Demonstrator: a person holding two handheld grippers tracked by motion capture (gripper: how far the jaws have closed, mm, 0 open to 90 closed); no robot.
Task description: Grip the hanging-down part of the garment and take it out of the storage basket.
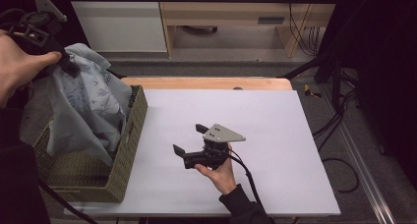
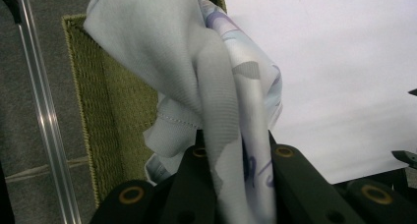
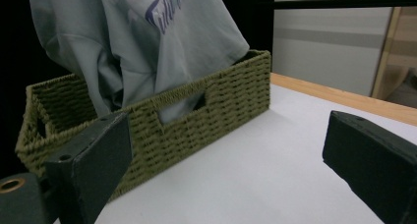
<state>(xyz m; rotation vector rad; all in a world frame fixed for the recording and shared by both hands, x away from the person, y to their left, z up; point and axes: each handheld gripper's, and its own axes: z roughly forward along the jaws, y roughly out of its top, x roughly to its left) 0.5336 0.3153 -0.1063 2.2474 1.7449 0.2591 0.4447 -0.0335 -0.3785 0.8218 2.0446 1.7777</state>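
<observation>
A pale grey-blue shirt [image 1: 86, 106] with purple print hangs above the woven olive basket [image 1: 129, 150] at the table's left, its lower part still inside. My left gripper [image 1: 63, 58] is raised at the upper left, shut on the shirt's top. In the left gripper view the cloth [image 2: 216, 101] runs down between the jaws over the basket [image 2: 105, 106]. My right gripper [image 1: 189, 139] is low over the middle of the white tabletop, open and holding nothing, pointing left. In the right gripper view its gripper [image 3: 226, 170] faces the basket [image 3: 196, 116] and the shirt [image 3: 137, 42].
The white tabletop [image 1: 275, 121] has a wooden strip [image 1: 206, 82] along its far edge. Cables [image 1: 339, 135] lie on the floor at the right, beside dark frame posts. A wooden cabinet [image 1: 231, 13] stands behind the table.
</observation>
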